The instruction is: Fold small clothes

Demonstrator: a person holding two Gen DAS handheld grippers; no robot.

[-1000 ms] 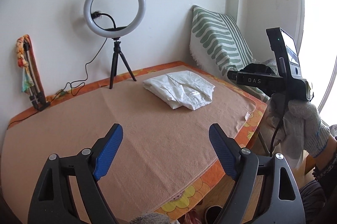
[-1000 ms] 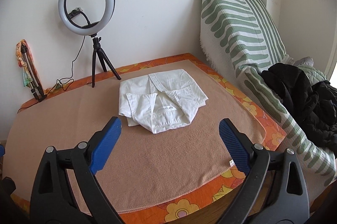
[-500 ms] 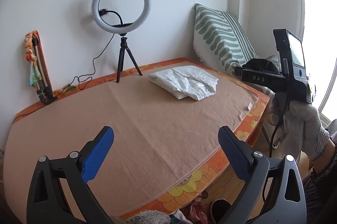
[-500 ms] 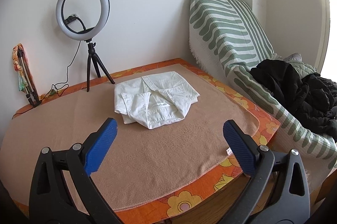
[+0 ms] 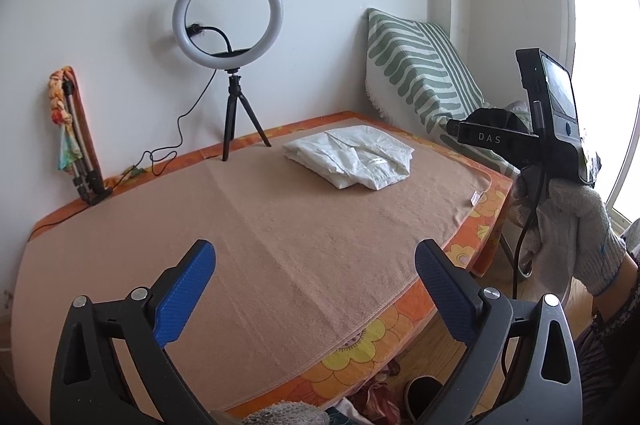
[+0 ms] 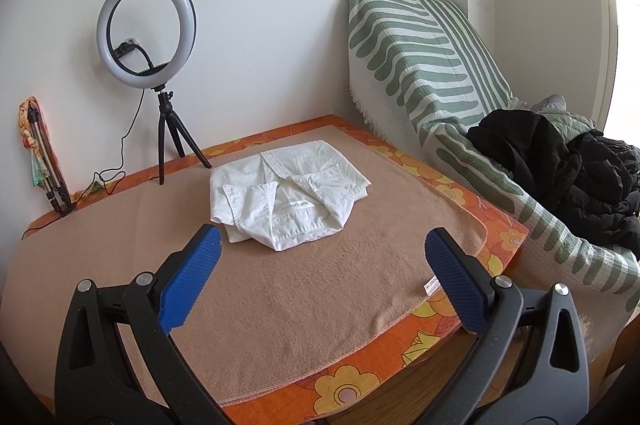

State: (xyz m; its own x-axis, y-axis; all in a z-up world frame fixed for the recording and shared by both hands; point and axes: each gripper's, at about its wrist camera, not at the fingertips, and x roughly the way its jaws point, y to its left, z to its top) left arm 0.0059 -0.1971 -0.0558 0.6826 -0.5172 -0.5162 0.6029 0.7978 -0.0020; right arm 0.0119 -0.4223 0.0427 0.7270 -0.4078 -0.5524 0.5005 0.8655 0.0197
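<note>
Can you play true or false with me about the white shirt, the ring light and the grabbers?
1. The white shirt lies folded on the tan towel. True.
2. The right gripper is squeezing the shirt. False: its jaws are wide open and hold nothing, short of the shirt.
3. The ring light stands on a black tripod behind the shirt. True.
4. The left gripper is shut tight. False: it is open too, and empty.
5. A black jacket lies on the towel beside the shirt. False: it lies on the striped blanket, off to the right of the table.
</note>
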